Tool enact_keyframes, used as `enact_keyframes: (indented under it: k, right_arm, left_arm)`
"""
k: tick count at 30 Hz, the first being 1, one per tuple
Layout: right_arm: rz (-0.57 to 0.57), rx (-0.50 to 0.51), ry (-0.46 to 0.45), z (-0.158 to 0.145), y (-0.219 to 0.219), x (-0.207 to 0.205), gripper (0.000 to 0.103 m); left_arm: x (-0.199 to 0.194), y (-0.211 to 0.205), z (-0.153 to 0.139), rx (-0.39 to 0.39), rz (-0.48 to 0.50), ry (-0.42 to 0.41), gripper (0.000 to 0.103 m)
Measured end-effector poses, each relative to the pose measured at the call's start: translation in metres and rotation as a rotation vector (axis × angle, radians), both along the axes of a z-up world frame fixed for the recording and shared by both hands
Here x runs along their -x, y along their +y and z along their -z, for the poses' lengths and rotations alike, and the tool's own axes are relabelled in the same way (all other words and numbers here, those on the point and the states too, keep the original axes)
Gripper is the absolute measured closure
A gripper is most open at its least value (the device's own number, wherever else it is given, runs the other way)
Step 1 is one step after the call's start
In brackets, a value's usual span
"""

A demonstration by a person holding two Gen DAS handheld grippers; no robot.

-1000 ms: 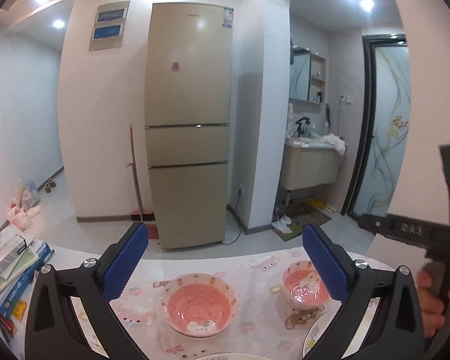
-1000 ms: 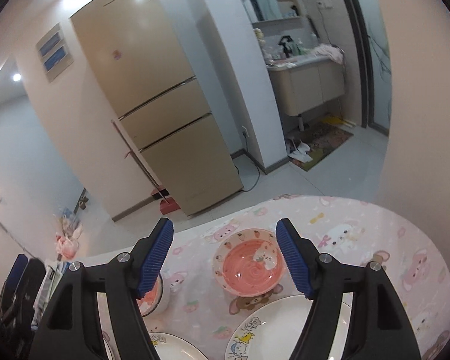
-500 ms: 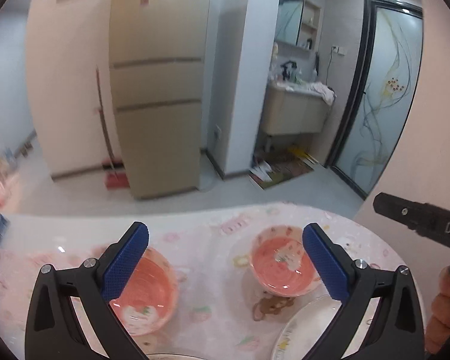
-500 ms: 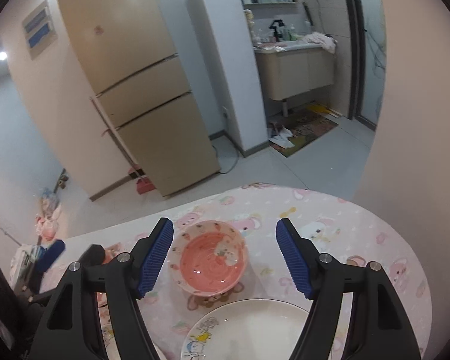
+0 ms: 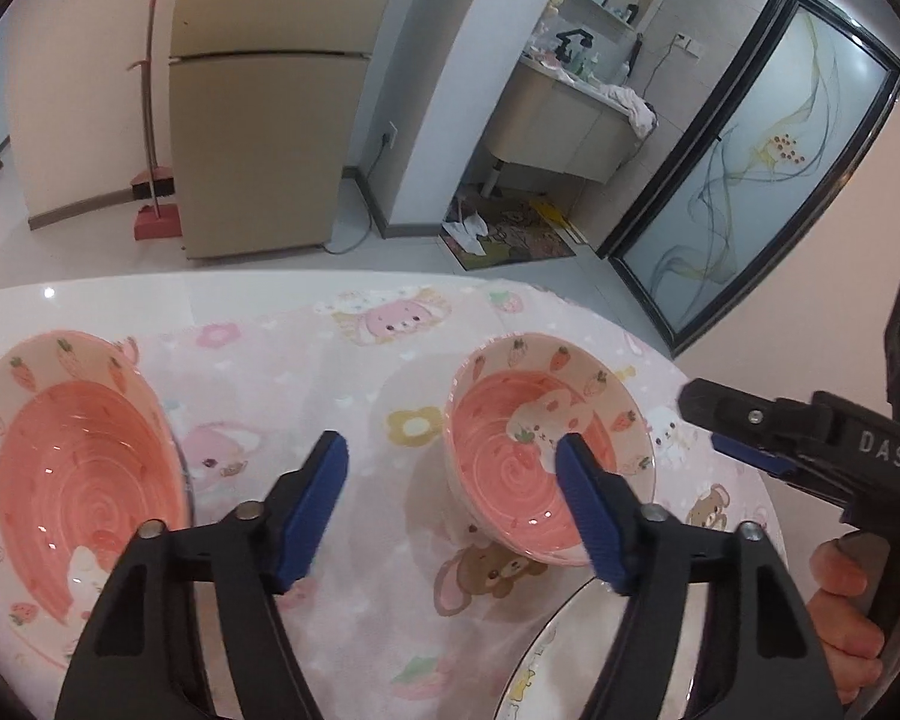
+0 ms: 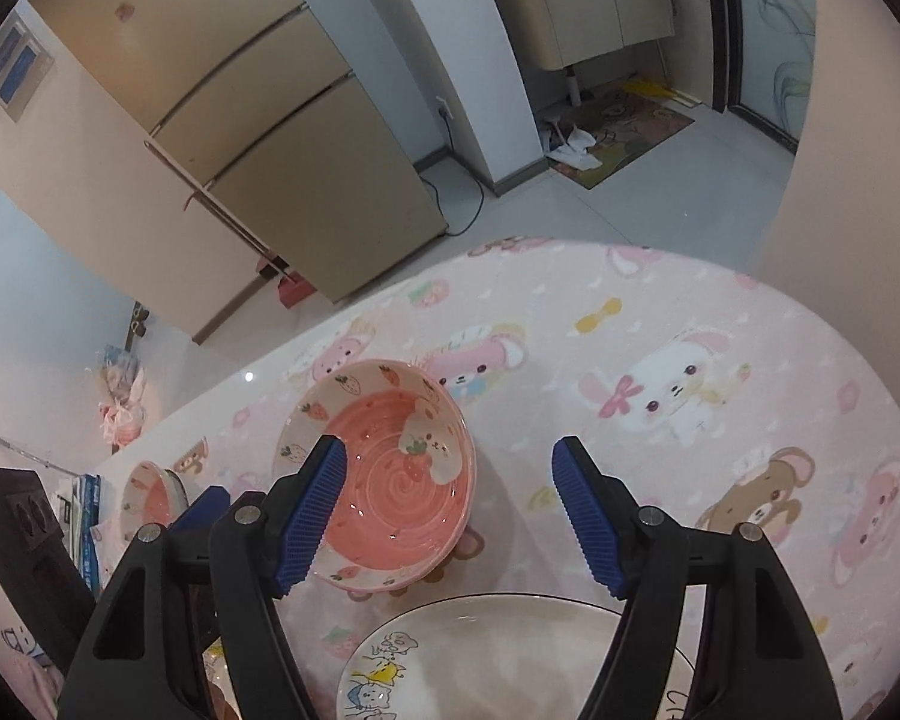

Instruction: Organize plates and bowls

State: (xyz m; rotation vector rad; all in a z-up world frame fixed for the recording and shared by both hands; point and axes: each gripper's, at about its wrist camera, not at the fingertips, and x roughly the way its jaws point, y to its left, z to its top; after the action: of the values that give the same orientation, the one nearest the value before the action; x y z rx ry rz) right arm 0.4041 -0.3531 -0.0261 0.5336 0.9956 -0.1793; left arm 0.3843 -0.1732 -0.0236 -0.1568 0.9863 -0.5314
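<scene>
A pink bowl (image 5: 546, 444) sits on the tablecloth (image 5: 360, 372), a second bowl (image 5: 72, 468) well to its left, a white plate (image 6: 510, 660) just in front. The left gripper (image 5: 453, 507) and right gripper (image 6: 447, 507) hover over them, both spread and holding nothing

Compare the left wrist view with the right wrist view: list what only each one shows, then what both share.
Only the left wrist view: the left gripper, jaws open; the larger pink bowl seen close up; the hand holding the other tool.

Only the right wrist view: the right gripper, jaws open; the white plate with cartoon print seen nearly whole.

Both: the smaller pink bowl on the pink tablecloth, the fridge and the bathroom mat.
</scene>
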Motion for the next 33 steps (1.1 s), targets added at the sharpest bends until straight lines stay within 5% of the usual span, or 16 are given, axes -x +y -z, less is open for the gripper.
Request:
enact_keyframes:
  k: [2,4,10,15,21,33]
  right_arm:
    - [-0.009,-0.027,0.016,0.009,0.001,-0.004,0.031]
    - [-0.023,-0.054,0.031,0.017,0.004,-0.008,0.037]
    - [-0.027,-0.102,0.076,0.040,0.005,-0.017,0.050]
    - [-0.046,-0.144,0.106,0.061,0.003,-0.025,0.054]
    - [-0.059,-0.241,0.153,0.083,0.010,-0.033,0.075]
    - [-0.045,-0.361,0.110,0.079,0.013,-0.032,0.073]
  left_arm:
    - [-0.001,-0.002,0.007,0.028,0.028,0.065,0.058]
    - [0.001,-0.005,0.009,0.029,0.035,0.081,0.064]
    - [0.003,-0.017,0.023,-0.027,0.047,0.096,0.070]
    - [-0.002,-0.011,0.029,0.053,0.055,0.125,0.076]
    - [-0.003,-0.012,0.029,0.059,0.047,0.141,0.076]
    - [-0.009,-0.003,0.037,0.042,0.009,0.170,0.083]
